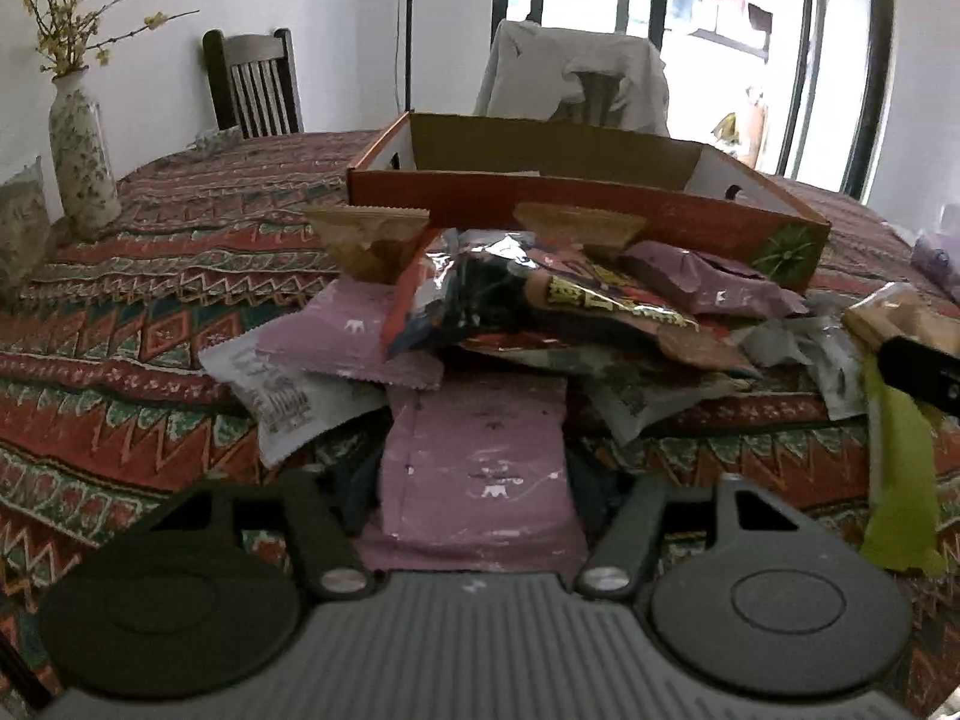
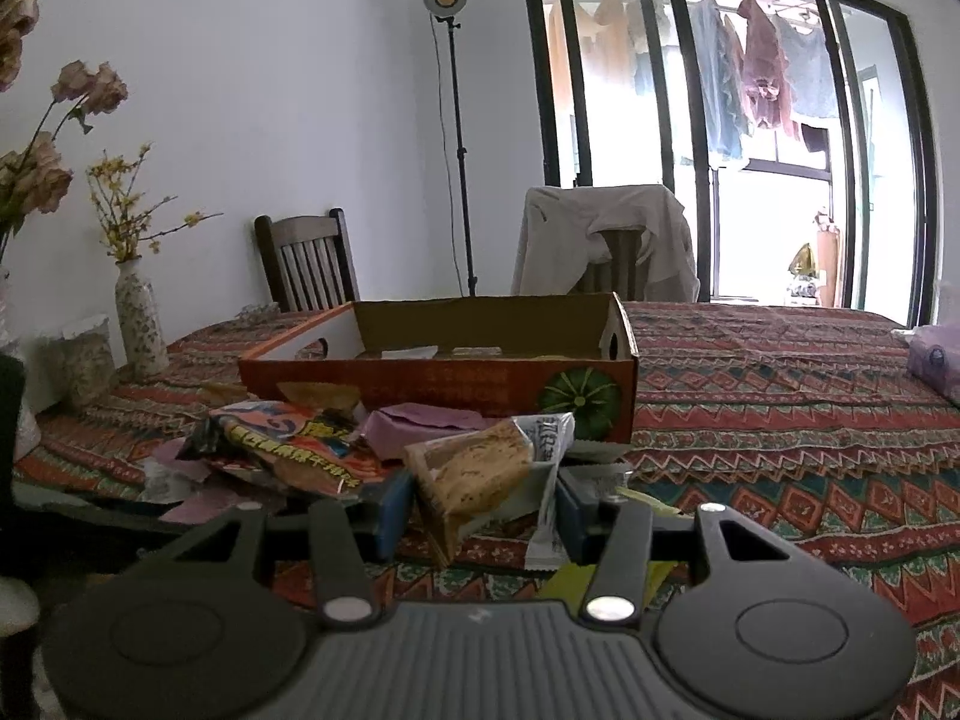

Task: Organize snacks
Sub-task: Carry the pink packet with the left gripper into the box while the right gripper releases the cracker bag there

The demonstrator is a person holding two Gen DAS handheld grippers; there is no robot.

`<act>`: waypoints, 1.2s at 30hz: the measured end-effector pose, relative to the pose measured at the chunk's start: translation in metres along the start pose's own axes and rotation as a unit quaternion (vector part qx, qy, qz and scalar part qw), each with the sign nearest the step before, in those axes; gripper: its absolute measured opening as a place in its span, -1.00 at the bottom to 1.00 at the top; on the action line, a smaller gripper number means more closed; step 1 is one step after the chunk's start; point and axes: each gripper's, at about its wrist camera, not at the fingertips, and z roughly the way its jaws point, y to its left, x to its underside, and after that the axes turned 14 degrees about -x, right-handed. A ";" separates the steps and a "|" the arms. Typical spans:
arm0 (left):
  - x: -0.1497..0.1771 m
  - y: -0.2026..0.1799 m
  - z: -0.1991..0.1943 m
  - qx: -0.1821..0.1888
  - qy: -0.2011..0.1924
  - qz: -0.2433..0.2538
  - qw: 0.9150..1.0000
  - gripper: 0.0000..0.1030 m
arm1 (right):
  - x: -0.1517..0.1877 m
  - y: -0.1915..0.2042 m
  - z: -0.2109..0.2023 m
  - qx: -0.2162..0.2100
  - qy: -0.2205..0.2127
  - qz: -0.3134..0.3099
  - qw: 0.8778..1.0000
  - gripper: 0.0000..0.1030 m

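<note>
The left gripper [image 1: 474, 498] has its jaws on either side of a pink snack packet [image 1: 477, 468], which lies flat between them at the near edge of the pile; the pads look pressed against its sides, though the dim light makes the contact hard to be sure of. Just beyond that packet the heap of snacks rises: a second pink packet [image 1: 354, 336] overlapping a white printed sachet [image 1: 270, 390], then a shiny dark foil bag [image 1: 474, 294] with a yellow-lettered wrapper [image 1: 600, 300] on top. Two tan packets [image 1: 369, 240] stand against the front wall of an orange cardboard box [image 1: 600, 204], which sits open-topped behind the pile. A lime-green wrapper [image 1: 900, 468] hangs at the right.

The right gripper [image 2: 483, 498] is clamped on a clear-wrapped slice of cake or bread [image 2: 474, 474], tilted up between the jaws, with a white sachet [image 2: 549, 480] caught beside it against the right pad. To its left lies the orange-and-yellow snack bag [image 2: 288, 444], and behind it a pink packet [image 2: 420, 426] rests near the box. A few flat items show on the box floor.

Everything sits on a bench covered by a patterned red and green cloth [image 2: 780, 420]. A floral vase [image 1: 81, 150] with yellow twigs stands at the far left, and two chairs [image 2: 306, 264] stand behind the bench, one draped with a pale garment [image 2: 600, 234].
</note>
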 end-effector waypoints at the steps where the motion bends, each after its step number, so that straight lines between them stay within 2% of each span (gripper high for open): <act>1: 0.003 -0.001 -0.002 -0.002 -0.008 0.007 1.000 0.20 | 0.000 0.001 0.000 -0.001 0.001 -0.001 1.000 -0.04; 11: 0.019 0.014 -0.033 0.034 -0.051 0.015 0.998 0.20 | 0.002 0.009 -0.004 0.004 0.000 -0.005 1.000 -0.04; 19: 0.021 0.025 -0.068 0.070 -0.098 0.011 0.993 0.20 | 0.002 0.014 -0.008 0.010 -0.006 -0.009 1.000 -0.04; 28: -0.001 0.030 -0.074 0.081 -0.118 -0.009 0.990 0.20 | -0.008 0.016 -0.006 0.017 -0.014 -0.019 1.000 -0.04; 36: -0.039 0.030 -0.067 0.090 -0.144 -0.035 0.985 0.20 | -0.038 0.006 0.011 0.027 -0.035 -0.028 0.999 -0.04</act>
